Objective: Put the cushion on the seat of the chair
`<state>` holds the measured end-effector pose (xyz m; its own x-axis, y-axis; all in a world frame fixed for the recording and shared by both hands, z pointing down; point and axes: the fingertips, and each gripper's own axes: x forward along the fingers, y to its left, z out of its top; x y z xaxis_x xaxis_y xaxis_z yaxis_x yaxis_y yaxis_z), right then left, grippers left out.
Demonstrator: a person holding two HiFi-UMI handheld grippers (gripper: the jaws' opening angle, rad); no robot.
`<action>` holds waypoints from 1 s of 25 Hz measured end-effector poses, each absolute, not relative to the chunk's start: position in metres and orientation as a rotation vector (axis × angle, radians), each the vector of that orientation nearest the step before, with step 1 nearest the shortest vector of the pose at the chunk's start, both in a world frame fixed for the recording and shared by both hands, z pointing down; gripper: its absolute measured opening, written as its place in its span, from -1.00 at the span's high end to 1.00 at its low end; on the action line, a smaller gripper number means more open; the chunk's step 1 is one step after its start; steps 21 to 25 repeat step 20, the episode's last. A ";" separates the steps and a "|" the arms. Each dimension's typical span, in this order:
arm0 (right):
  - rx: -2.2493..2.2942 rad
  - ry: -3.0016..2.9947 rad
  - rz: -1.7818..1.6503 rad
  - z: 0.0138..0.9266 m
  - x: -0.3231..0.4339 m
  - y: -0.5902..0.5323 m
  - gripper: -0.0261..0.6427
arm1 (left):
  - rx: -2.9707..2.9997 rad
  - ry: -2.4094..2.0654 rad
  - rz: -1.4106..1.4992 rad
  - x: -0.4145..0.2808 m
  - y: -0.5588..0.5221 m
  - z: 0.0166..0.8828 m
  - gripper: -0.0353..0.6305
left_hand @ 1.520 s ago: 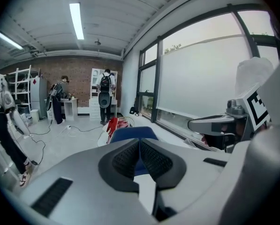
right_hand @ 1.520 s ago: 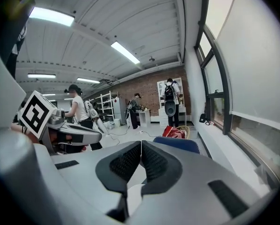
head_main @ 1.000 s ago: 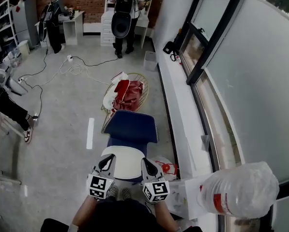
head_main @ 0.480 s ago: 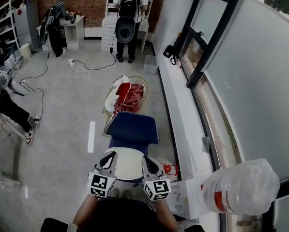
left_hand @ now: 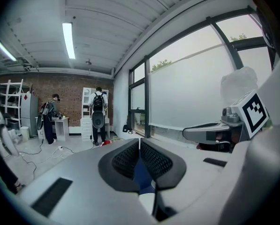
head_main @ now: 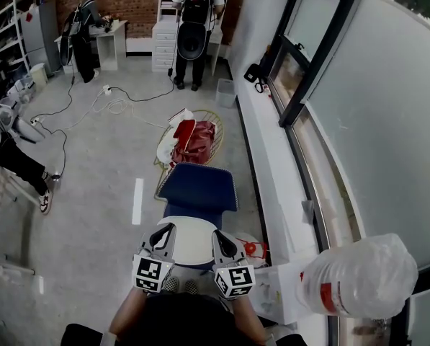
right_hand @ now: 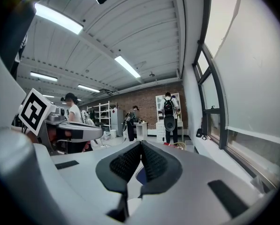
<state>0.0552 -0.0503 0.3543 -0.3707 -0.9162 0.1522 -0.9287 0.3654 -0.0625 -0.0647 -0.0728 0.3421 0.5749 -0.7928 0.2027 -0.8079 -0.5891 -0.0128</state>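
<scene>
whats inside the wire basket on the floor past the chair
A crumpled red fabric item fills most of the wire basket, with something white at its left edge. Anything beneath the red fabric item is covered and cannot be seen.

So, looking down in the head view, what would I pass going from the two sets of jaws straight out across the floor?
Left gripper and right gripper side by side → white chair part → blue seat → wire basket holding a red bag → person with a backpack.
</scene>
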 end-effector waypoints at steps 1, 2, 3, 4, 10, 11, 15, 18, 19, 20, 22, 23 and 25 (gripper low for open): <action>1.707 -2.521 0.210 0.354 0.055 -0.051 0.83 | 2.717 -1.381 0.287 -0.064 -0.073 0.342 0.82; 1.705 -2.522 0.210 0.355 0.055 -0.051 0.83 | 2.719 -1.381 0.288 -0.064 -0.073 0.343 0.82; 1.704 -2.523 0.210 0.355 0.055 -0.051 0.83 | 2.721 -1.381 0.288 -0.064 -0.073 0.344 0.82; 1.703 -2.524 0.212 0.356 0.055 -0.051 0.83 | 2.721 -1.381 0.289 -0.064 -0.073 0.345 0.82; 1.697 -2.526 0.220 0.358 0.054 -0.052 0.83 | 2.714 -1.377 0.294 -0.065 -0.074 0.345 0.82; 1.697 -2.525 0.220 0.358 0.053 -0.053 0.83 | 2.714 -1.378 0.295 -0.065 -0.075 0.346 0.82; 1.695 -2.524 0.219 0.360 0.053 -0.053 0.83 | 2.716 -1.383 0.290 -0.066 -0.076 0.349 0.82; 1.692 -2.523 0.220 0.361 0.052 -0.054 0.83 | 2.715 -1.382 0.288 -0.066 -0.076 0.350 0.82; 1.692 -2.522 0.221 0.361 0.052 -0.054 0.83 | 2.712 -1.380 0.289 -0.066 -0.076 0.350 0.82; 1.691 -2.522 0.221 0.361 0.052 -0.054 0.83 | 2.710 -1.377 0.290 -0.065 -0.076 0.350 0.82; 1.691 -2.522 0.221 0.361 0.052 -0.054 0.83 | 2.710 -1.377 0.290 -0.065 -0.076 0.350 0.82; 1.691 -2.522 0.221 0.361 0.052 -0.054 0.83 | 2.710 -1.377 0.290 -0.065 -0.076 0.350 0.82; 1.691 -2.522 0.221 0.361 0.052 -0.054 0.83 | 2.710 -1.377 0.290 -0.065 -0.076 0.350 0.82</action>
